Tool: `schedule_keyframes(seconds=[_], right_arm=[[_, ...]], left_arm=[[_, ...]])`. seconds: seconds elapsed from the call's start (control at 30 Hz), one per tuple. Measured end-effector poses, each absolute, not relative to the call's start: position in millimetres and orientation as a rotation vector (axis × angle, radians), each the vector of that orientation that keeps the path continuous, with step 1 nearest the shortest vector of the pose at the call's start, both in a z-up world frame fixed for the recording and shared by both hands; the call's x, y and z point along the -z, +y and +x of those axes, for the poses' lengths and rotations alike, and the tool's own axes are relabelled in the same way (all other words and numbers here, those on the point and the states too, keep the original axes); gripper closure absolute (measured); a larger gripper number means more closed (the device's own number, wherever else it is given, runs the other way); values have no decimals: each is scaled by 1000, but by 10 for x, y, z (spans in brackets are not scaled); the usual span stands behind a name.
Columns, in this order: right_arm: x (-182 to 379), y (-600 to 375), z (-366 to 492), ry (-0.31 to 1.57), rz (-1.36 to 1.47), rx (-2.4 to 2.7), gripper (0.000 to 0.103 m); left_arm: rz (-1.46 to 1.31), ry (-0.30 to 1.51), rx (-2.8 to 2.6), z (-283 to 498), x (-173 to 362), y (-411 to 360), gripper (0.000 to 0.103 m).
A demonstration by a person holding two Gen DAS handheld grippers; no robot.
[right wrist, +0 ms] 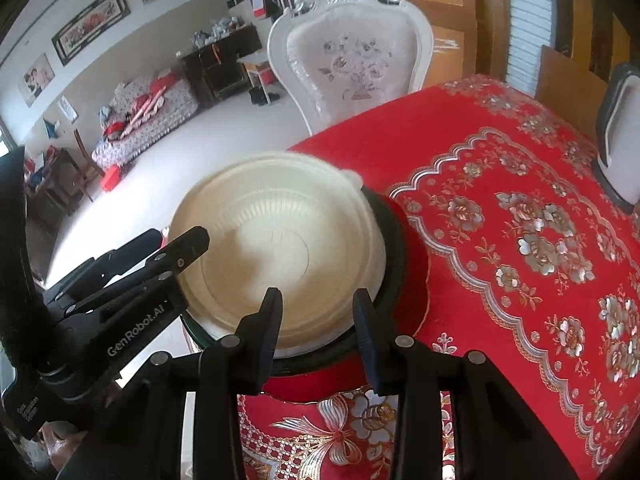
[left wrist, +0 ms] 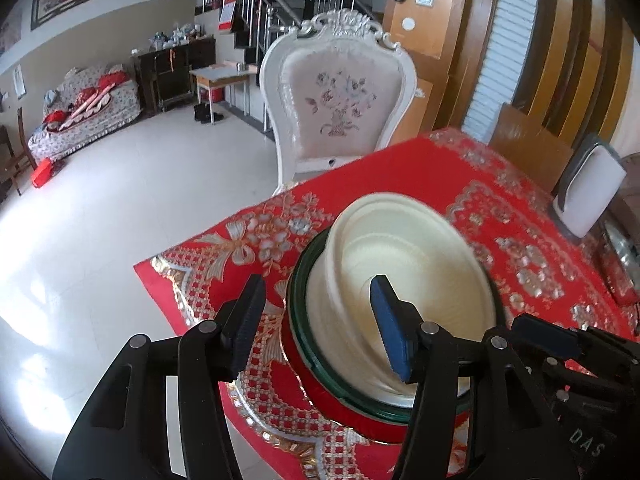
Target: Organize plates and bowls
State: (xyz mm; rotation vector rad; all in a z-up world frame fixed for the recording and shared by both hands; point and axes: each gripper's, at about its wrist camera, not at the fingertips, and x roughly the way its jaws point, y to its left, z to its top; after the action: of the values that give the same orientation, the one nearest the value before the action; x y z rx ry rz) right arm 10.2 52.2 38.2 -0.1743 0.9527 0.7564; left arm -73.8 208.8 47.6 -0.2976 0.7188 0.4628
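On the red embroidered tablecloth (left wrist: 520, 216), a cream bowl (left wrist: 404, 276) sits on a dark green-rimmed plate (left wrist: 298, 320) near the table's corner. The left gripper (left wrist: 316, 320) stands parted astride the bowl's 9 o'clock wall, pads off it. The right gripper (right wrist: 316, 332) hangs narrowly parted over the 6 o'clock rim, gripping nothing. A white carved chair (right wrist: 352, 60) stands at 12 o'clock.

Two cream bowls (left wrist: 404, 264) nested on one green-rimmed plate (left wrist: 300, 320), one white chair (left wrist: 336, 96), one red tablecloth (left wrist: 520, 208)
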Motion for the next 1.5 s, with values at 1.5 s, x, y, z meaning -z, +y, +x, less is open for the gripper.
schedule_keyframes(seconds=[1.5], right_arm=[[-294, 89, -212, 750, -100, -634, 51]], left_arm=[[-116, 538, -436, -1157, -600, 1477, 39]])
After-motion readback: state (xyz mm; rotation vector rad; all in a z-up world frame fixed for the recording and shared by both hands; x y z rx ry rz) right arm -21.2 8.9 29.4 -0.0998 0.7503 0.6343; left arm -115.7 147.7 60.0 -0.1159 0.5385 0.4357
